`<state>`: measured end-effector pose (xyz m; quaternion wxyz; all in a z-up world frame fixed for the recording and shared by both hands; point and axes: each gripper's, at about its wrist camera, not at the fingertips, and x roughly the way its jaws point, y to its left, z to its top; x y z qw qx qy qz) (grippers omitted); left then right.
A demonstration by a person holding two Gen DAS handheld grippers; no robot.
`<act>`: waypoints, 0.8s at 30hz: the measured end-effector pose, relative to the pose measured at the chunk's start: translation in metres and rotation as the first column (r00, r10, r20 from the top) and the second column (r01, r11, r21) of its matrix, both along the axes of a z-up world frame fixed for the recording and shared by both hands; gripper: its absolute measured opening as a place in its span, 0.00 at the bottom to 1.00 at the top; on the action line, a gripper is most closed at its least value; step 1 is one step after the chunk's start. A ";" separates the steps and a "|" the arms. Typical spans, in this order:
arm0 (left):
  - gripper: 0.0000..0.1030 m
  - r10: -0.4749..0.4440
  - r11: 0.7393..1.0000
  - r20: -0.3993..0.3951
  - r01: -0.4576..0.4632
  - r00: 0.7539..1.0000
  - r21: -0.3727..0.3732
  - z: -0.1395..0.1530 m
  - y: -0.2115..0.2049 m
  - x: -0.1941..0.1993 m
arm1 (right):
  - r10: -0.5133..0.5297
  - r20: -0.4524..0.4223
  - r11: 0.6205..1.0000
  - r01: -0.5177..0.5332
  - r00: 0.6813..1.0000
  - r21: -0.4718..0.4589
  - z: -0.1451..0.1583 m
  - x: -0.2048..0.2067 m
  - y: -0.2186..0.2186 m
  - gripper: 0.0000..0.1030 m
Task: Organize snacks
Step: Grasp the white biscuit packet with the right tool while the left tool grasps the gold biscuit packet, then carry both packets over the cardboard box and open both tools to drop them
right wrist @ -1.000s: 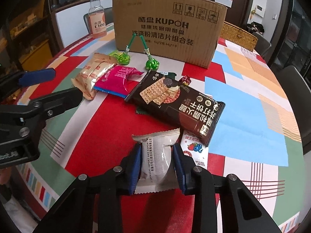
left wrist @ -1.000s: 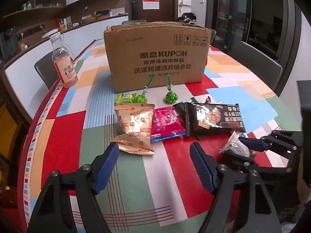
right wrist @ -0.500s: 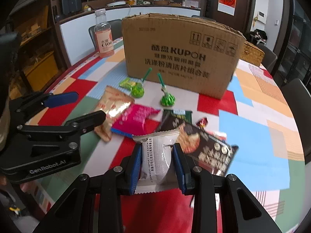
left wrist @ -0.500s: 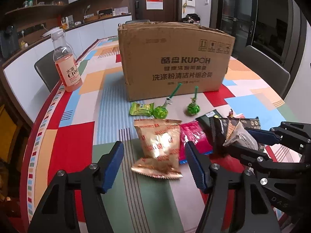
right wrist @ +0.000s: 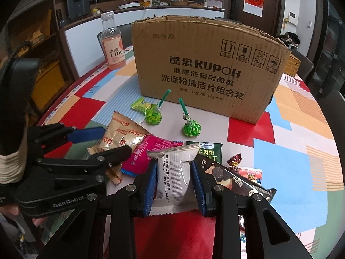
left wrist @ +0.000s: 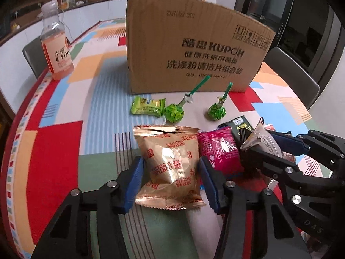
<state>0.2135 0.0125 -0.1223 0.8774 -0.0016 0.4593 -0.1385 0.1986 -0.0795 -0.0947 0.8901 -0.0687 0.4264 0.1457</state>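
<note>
My left gripper (left wrist: 170, 180) is open, its blue fingers on either side of a gold biscuit packet (left wrist: 170, 161) that lies on the table; it also shows in the right wrist view (right wrist: 101, 142). My right gripper (right wrist: 174, 185) is shut on a white snack packet (right wrist: 174, 179) and holds it above the table, also seen in the left wrist view (left wrist: 262, 140). A pink packet (left wrist: 217, 149), a dark biscuit packet (right wrist: 232, 177), a green packet (left wrist: 147, 106) and two green lollipops (left wrist: 174, 112) (left wrist: 216, 111) lie before a cardboard box (left wrist: 194, 54).
A drink bottle (left wrist: 56, 45) stands at the far left of the table (left wrist: 54, 151). A small red candy (right wrist: 235, 159) and a toy-print packet (right wrist: 251, 174) lie at the right. Chairs (left wrist: 291, 73) ring the round table. A counter runs behind.
My left gripper has moved forward and now straddles the gold packet. My right gripper has lifted the white packet and carried it toward the box.
</note>
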 end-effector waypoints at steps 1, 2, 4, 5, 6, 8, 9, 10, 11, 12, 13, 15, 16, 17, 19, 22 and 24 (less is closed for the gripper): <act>0.48 0.001 1.000 0.000 -0.001 1.000 -0.002 -0.001 0.000 0.000 | -0.001 -0.001 1.000 0.001 1.000 -0.003 -0.001 0.001 0.000 0.32; 0.46 -0.001 1.000 0.004 0.001 1.000 0.000 -0.002 -0.001 0.000 | -0.001 -0.002 1.000 0.001 1.000 -0.003 -0.001 0.001 0.000 0.32; 0.44 -0.001 1.000 0.005 0.001 1.000 0.001 -0.001 -0.001 0.000 | -0.001 -0.007 1.000 0.001 1.000 -0.002 -0.002 0.002 0.000 0.32; 0.39 -0.002 1.000 0.005 0.002 1.000 -0.004 0.000 0.000 0.000 | -0.001 -0.009 1.000 0.001 1.000 -0.002 -0.002 0.002 0.000 0.32; 0.37 0.000 1.000 0.003 0.000 1.000 -0.011 0.001 0.000 -0.001 | -0.001 -0.010 1.000 0.001 1.000 -0.001 -0.003 0.002 0.000 0.32; 0.35 0.007 1.000 0.011 -0.007 1.000 -0.014 0.005 0.001 -0.003 | -0.002 -0.011 1.000 0.002 1.000 0.001 -0.003 0.002 -0.001 0.32; 0.34 0.010 1.000 0.014 -0.010 1.000 -0.011 0.006 0.001 -0.004 | -0.002 -0.012 1.000 0.002 1.000 0.002 -0.002 0.001 -0.001 0.32; 0.34 0.016 1.000 0.018 -0.016 1.000 -0.007 0.008 0.001 -0.006 | -0.002 -0.009 1.000 0.002 1.000 0.006 -0.001 0.001 -0.002 0.32; 0.34 0.022 1.000 0.023 -0.022 0.999 -0.006 0.010 0.002 -0.008 | -0.002 -0.007 1.000 0.002 1.000 0.006 0.000 0.000 -0.002 0.32; 0.34 0.027 1.000 0.027 -0.027 0.999 -0.006 0.012 0.003 -0.009 | -0.003 -0.003 1.000 0.003 1.000 0.007 0.001 -0.001 -0.003 0.32; 0.34 0.034 0.999 0.034 -0.034 0.999 -0.005 0.016 0.004 -0.012 | -0.003 0.004 1.000 0.003 1.000 0.009 0.003 -0.002 -0.004 0.32; 0.34 0.044 0.999 0.048 -0.044 0.998 -0.003 0.022 0.005 -0.016 | -0.005 0.012 1.000 0.005 1.000 0.012 0.007 -0.004 -0.005 0.32; 0.34 0.049 0.999 0.058 -0.049 0.997 -0.003 0.027 0.006 -0.019 | -0.006 0.017 1.000 0.005 1.000 0.017 0.010 -0.005 -0.006 0.32; 0.34 0.051 0.999 0.067 -0.051 0.996 -0.002 0.031 0.006 -0.022 | -0.007 0.020 1.000 0.006 1.000 0.021 0.012 -0.006 -0.006 0.32; 0.34 0.056 0.998 0.087 -0.056 0.995 0.004 0.040 0.006 -0.028 | -0.009 0.030 0.999 0.008 1.000 0.032 0.018 -0.009 -0.008 0.32; 0.34 0.065 0.998 0.122 -0.066 0.990 0.007 0.055 0.005 -0.036 | -0.013 0.055 0.999 0.010 0.998 0.044 0.029 -0.014 -0.012 0.32; 0.34 0.070 0.997 0.142 -0.072 0.987 0.010 0.063 0.004 -0.040 | -0.016 0.075 0.999 0.013 0.997 0.048 0.036 -0.017 -0.014 0.32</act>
